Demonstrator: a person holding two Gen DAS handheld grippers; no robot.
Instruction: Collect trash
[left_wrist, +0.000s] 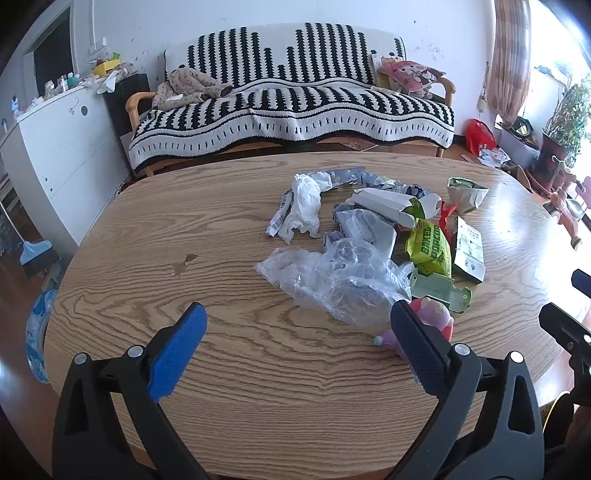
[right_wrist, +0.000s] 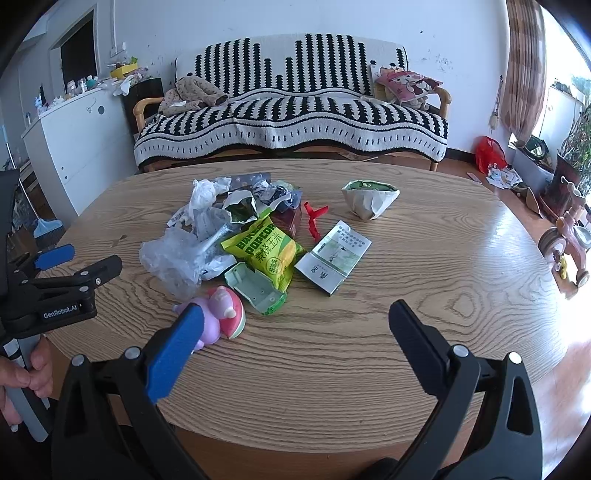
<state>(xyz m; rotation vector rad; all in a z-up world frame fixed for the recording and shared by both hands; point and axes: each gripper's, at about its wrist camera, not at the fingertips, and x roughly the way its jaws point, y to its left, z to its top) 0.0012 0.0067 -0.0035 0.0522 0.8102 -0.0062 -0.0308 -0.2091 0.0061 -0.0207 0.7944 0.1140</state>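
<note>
A heap of trash lies mid-table: a clear plastic bag (left_wrist: 343, 280) (right_wrist: 170, 258), white crumpled tissue (left_wrist: 304, 206), a yellow-green popcorn packet (left_wrist: 430, 247) (right_wrist: 264, 249), a flattened green-white carton (right_wrist: 334, 253) (left_wrist: 469, 249), a pale green plastic piece (right_wrist: 255, 290), a red scrap (right_wrist: 314, 218) and a paper cone (right_wrist: 369, 199) set apart. A pink-purple toy (right_wrist: 221, 314) (left_wrist: 436, 321) lies at the heap's near edge. My left gripper (left_wrist: 295, 325) hovers open before the clear bag. My right gripper (right_wrist: 295, 321) is open over bare wood, its blue finger beside the toy.
The oval wooden table (left_wrist: 258, 369) has free wood at front and left. Behind it stands a sofa (left_wrist: 291, 107) under a black-and-white throw, a white cabinet (left_wrist: 62, 147) at left, plants and a red bag (right_wrist: 489, 153) at right. A hand (right_wrist: 22, 376) holds the left gripper's handle.
</note>
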